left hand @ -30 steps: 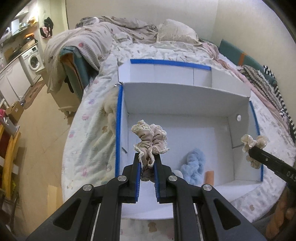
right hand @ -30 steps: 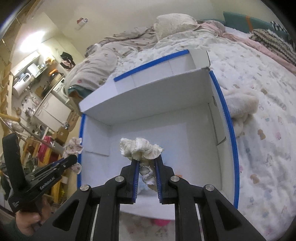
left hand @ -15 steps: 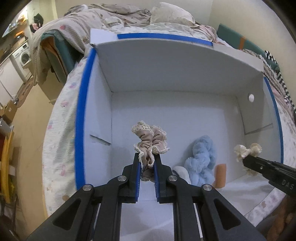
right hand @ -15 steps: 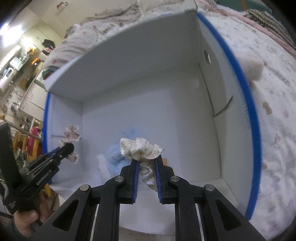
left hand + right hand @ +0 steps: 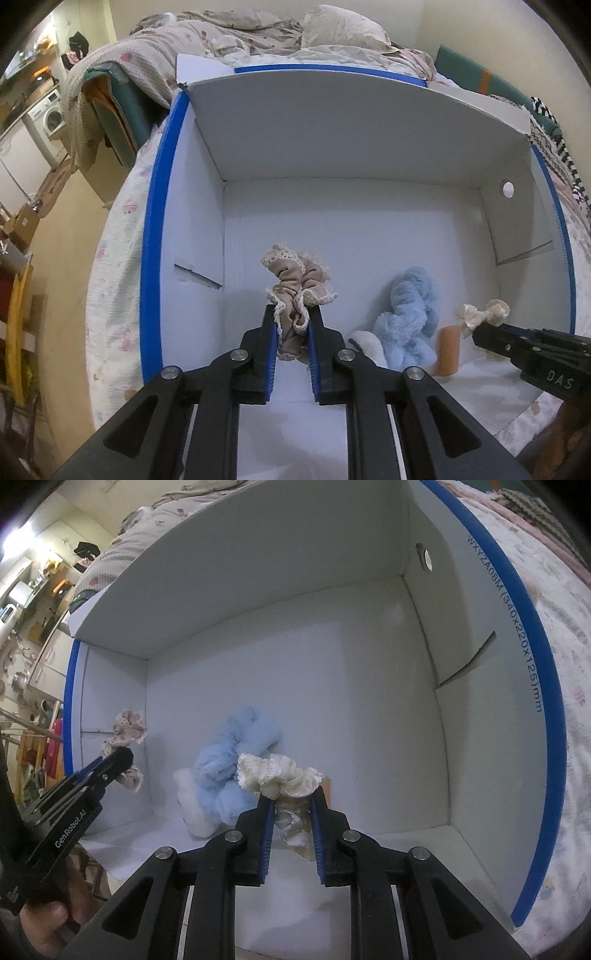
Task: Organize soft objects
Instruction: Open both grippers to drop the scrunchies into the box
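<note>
1. Left gripper (image 5: 292, 325) clamping a beige lace-trimmed scrunchie (image 5: 297, 282) inside the white box (image 5: 332, 122).
2. Right gripper (image 5: 291, 808) pinching a cream scrunchie (image 5: 279, 775), jaws just easing apart.
3. Blue plush (image 5: 229, 771) lying at ten o'clock of the cream scrunchie.

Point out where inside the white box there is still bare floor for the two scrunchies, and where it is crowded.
Bare floor runs along the white box's far wall and its blue-edged left wall. The far right corner below the round hole is free too. The near side is crowded: the blue plush toy, a white plush piece and an orange item bunch there.
</note>
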Tool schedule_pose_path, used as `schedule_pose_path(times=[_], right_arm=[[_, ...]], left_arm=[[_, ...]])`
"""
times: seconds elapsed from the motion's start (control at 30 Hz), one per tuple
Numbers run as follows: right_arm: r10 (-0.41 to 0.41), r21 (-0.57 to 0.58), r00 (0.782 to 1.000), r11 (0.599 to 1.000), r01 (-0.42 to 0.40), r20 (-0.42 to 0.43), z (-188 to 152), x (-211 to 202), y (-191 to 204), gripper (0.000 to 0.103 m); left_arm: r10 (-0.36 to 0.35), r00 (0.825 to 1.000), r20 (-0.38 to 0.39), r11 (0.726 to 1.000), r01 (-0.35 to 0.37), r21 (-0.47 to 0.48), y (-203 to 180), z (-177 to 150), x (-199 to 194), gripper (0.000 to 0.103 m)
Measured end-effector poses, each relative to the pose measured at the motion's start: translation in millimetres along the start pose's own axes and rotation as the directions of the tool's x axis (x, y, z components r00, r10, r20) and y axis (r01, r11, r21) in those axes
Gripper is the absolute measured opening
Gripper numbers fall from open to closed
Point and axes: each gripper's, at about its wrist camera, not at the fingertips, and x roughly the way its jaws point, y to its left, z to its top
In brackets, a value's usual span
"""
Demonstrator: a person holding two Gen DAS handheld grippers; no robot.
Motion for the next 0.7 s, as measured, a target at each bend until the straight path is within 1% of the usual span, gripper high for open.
schedule_pose_path(times=[0.07, 0.13, 0.2, 0.23, 0.27, 0.3, 0.33, 0.37, 0.4, 0.43, 0.5, 0.6, 0.63, 0.67, 0.7], right_arm=[[0.005, 0.004, 1.000, 1.000, -0.005, 0.002, -0.3, -0.8, -1.0, 0.025], [0.009, 0.006, 1.000, 1.000, -0.009, 0.006, 0.1, -1.6, -1.2, 0.028], [0.015, 0.011, 1.000, 1.000, -0.015, 0.007, 0.9, -1.7, -2.5, 0.036], [0.018, 0.014, 1.000, 1.000, -0.018, 0.007, 1.2, -1.9, -2.9, 0.040], [0.019, 0.019, 1.000, 1.000, -0.019, 0.011, 0.9, -2.4, -3.7, 0.055], [0.018, 0.028, 1.000, 0.999, -0.018, 0.021, 1.1, -3.9, -4.7, 0.067], [0.020, 0.034, 0.999, 0.999, -0.021, 0.030, 0.9, -5.3, -5.4, 0.068], [0.025, 0.039, 0.999, 0.999, -0.026, 0.036, 1.4, -6.5, -5.7, 0.070], [0.028, 0.038, 0.999, 0.999, -0.029, 0.039, 1.9, -7.4, -5.7, 0.075], [0.025, 0.038, 0.999, 0.999, -0.027, 0.045, 2.7, -8.7, -5.2, 0.078], [0.025, 0.042, 0.998, 0.999, -0.028, 0.064, 2.4, -12.9, -5.6, 0.085], [0.044, 0.038, 0.996, 0.998, -0.047, 0.073, 2.2, -15.0, -2.9, 0.091], [0.046, 0.037, 0.996, 0.998, -0.049, 0.075, 2.6, -14.6, -1.7, 0.092], [0.049, 0.036, 0.996, 0.998, -0.051, 0.074, 2.5, -14.9, -0.6, 0.097], [0.051, 0.035, 0.996, 0.998, -0.054, 0.071, 1.8, -15.9, 0.0, 0.099]], left_arm=[[-0.001, 1.000, 0.000, 1.000, 0.001, 0.001, 0.2, -0.3, -1.2, 0.017], [-0.002, 1.000, 0.007, 1.000, 0.002, 0.009, -1.0, -0.4, -3.9, 0.018], [0.011, 1.000, 0.021, 1.000, -0.011, 0.025, -3.3, -0.3, -7.3, 0.024], [0.015, 1.000, 0.026, 0.999, -0.016, 0.030, -4.3, -0.1, -8.8, 0.032], [0.017, 0.999, 0.035, 0.999, -0.018, 0.035, -5.3, -0.5, -10.8, 0.042], [0.018, 0.999, 0.043, 0.999, -0.019, 0.037, -6.0, -0.7, -12.6, 0.046], [0.017, 0.998, 0.055, 0.999, -0.019, 0.039, -6.6, -0.9, -15.5, 0.053], [0.017, 0.998, 0.063, 0.999, -0.020, 0.041, -6.6, -1.0, -17.1, 0.057], [0.017, 0.997, 0.070, 0.999, -0.020, 0.044, -6.9, -1.1, -19.2, 0.059], [0.017, 0.997, 0.075, 0.999, -0.021, 0.046, -7.2, -1.0, -20.8, 0.064], [0.023, 0.996, 0.082, 0.999, -0.027, 0.045, -7.0, -1.1, -22.6, 0.066], [0.032, 0.996, 0.084, 0.998, -0.036, 0.046, -6.5, -1.6, -24.7, 0.066], [0.032, 0.996, 0.084, 0.998, -0.036, 0.047, -6.9, -2.2, -25.5, 0.066], [0.026, 0.996, 0.084, 0.998, -0.030, 0.050, -6.9, -2.9, -26.6, 0.066], [0.020, 0.996, 0.083, 0.998, -0.024, 0.053, -6.8, -3.5, -27.4, 0.066]])
